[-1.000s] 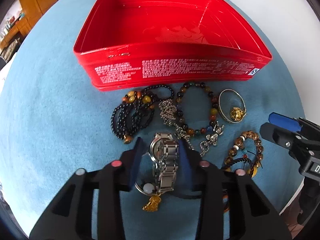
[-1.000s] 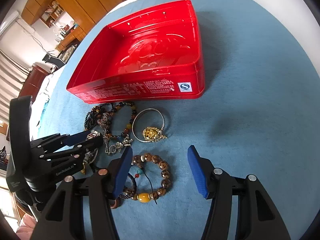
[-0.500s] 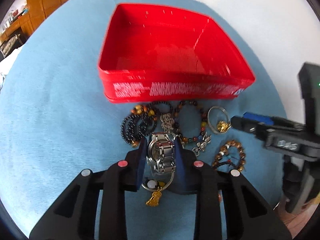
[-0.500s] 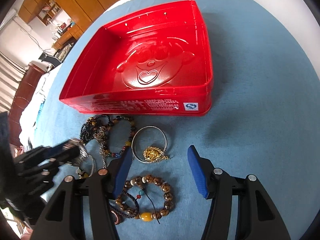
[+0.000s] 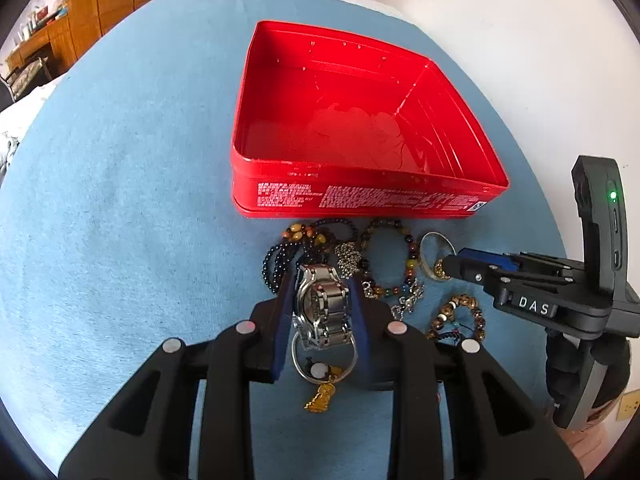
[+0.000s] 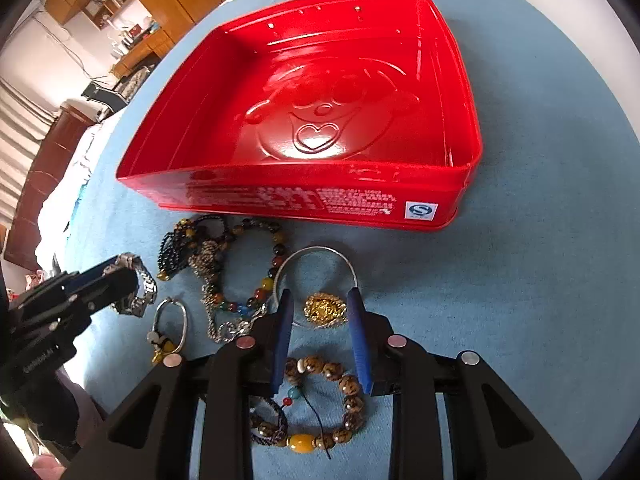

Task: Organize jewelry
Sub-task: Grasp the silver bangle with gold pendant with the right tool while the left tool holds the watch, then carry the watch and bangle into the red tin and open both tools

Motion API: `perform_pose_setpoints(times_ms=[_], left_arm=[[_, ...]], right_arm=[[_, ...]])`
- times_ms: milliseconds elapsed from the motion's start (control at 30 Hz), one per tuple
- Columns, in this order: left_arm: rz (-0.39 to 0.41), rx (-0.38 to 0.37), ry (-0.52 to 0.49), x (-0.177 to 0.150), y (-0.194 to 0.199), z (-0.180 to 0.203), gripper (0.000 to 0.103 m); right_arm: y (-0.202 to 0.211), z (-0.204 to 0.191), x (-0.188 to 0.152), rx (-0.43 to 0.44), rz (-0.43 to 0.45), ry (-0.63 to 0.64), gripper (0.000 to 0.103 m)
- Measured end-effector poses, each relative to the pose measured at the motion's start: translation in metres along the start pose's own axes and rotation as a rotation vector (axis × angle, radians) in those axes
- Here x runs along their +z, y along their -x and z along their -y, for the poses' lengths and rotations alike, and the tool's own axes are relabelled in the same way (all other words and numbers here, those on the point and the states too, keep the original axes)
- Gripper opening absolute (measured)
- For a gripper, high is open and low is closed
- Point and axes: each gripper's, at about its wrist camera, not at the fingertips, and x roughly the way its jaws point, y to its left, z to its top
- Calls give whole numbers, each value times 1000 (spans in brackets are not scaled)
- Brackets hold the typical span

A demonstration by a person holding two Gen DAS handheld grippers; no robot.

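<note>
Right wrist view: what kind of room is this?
Probably a home, perhaps a bedroom or living room. Wooden cabinets and shelves with household clutter stand behind, and the red tin and jewelry lie on a blue cloth over what may be a bed or table.

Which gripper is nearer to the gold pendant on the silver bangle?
Right. The right gripper has its jaws on both sides of the gold pendant; the left gripper is off to the side, shut on the watch.
</note>
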Motion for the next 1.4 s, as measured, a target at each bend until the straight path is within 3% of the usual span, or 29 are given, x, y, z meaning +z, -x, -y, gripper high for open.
perform_pose_setpoints(times_ms=[167,267,400,500,600,667,767,867,1100,1400], left_arm=[[-7,0,1,-1,5,-5,26],[-11,0,4,-1,5,-7,26],[-15,0,4,-1,-1,-4,26],[-12,2,-3,-1,-2,-2,26],[-13,2,-6,-1,-4,-1,26],[-17,1,-5,-1,-4,-2,26],[-21,0,-5,1,-6,-2,26],[-20,0,-5,0,-8,-2,26],[-13,-3,-4,1,-7,-3,26],[68,-26,-18,3,21,-1,26]], right_arm=[[-4,-3,3,-22,0,13,28],[3,-2,4,25,7,6,28],[2,0,7,-7,8,1,28],[-6,-2,9,-28,-6,6,46],[-15,-10,9,-40,-25,33,49],[-20,-17,6,-64,-32,63,56],[-23,-24,4,-113,-20,104,55],[-22,-23,3,-130,-8,107,49],[-2,-12,-2,-60,26,73,48],[51,-14,-9,31,135,78,48]])
